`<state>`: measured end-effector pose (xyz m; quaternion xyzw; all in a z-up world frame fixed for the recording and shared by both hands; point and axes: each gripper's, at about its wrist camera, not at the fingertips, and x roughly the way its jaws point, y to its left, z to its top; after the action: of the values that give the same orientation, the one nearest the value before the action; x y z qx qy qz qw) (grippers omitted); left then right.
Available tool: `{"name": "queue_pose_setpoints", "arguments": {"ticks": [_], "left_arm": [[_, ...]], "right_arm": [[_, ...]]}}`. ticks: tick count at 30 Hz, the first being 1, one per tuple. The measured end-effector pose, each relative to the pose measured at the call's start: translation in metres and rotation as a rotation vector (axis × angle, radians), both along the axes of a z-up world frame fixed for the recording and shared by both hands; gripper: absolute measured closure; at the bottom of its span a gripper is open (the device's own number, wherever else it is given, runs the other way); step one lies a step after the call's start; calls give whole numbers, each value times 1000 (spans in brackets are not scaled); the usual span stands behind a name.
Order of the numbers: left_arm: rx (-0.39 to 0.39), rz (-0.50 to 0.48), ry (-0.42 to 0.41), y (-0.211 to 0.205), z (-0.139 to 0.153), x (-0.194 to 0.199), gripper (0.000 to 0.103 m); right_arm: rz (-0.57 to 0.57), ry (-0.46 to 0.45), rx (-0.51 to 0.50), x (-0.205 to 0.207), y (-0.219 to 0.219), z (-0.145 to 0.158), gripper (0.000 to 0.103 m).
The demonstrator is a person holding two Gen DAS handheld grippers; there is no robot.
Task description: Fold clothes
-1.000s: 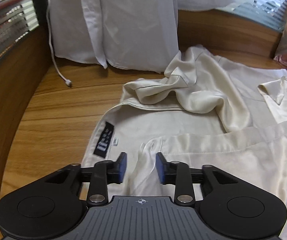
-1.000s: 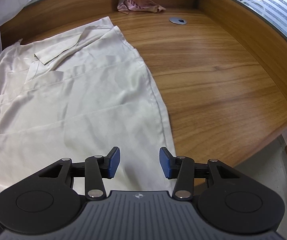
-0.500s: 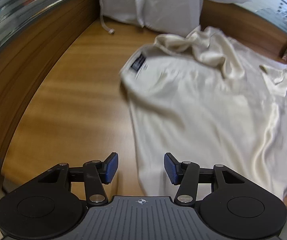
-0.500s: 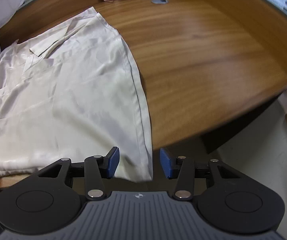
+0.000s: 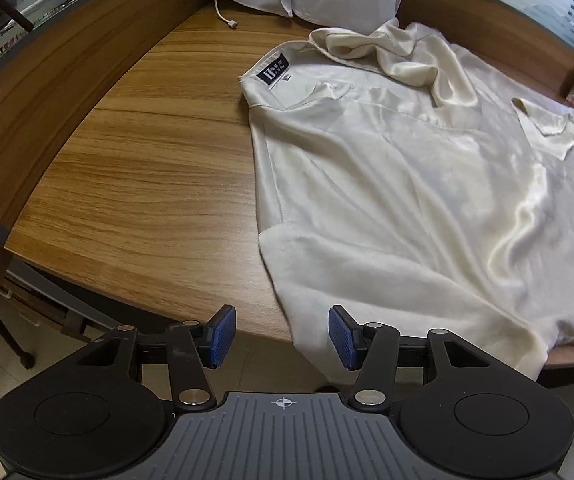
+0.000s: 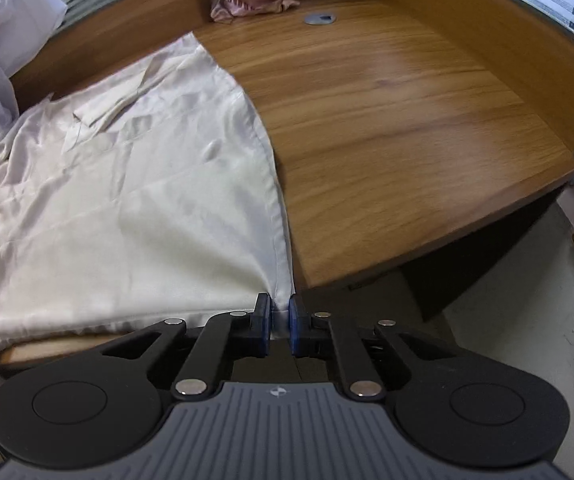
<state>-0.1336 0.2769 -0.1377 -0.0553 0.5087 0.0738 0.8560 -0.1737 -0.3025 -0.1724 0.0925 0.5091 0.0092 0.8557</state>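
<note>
The right gripper (image 6: 280, 322), gaping a moment ago, is now pinching the shirt (image 6: 135, 184) hem corner; the left gripper (image 5: 282, 336) is hanging wide beside the opposite corner

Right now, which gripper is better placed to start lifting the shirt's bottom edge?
The right gripper: its jaws are closed on the shirt hem corner at the table edge. The left gripper is open, holding nothing, with the other corner between its fingers.
</note>
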Motion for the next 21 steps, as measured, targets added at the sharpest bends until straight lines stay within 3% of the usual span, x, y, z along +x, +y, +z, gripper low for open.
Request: {"name": "queue_pose_setpoints", "arguments": {"ticks": [3,6,14,15,17,18,21], "left_arm": [[-2,8,-14,0,-1,3,49],[-19,21,-27,1,-1,7,49],[-39,37,-52,1,-7,29,53],[-38,37,-49,1,-9,31,57],[-38,27,-44,1,-13,35,89],[-24,18,-48,0,-13,35,98],[13,10,-56,1,-10,32,101]], "right_arm": [[28,40,-38,0,5,-3,90],[34,25,-63,5,7,2,84],[79,-16,-106,23,18,16,80],[89,-20,-109,25,22,17,78],[120,-29,-113,30,33,19,77],[136,-33,-115,32,38,19,77],[186,-33,-115,41,55,18,72]]}}
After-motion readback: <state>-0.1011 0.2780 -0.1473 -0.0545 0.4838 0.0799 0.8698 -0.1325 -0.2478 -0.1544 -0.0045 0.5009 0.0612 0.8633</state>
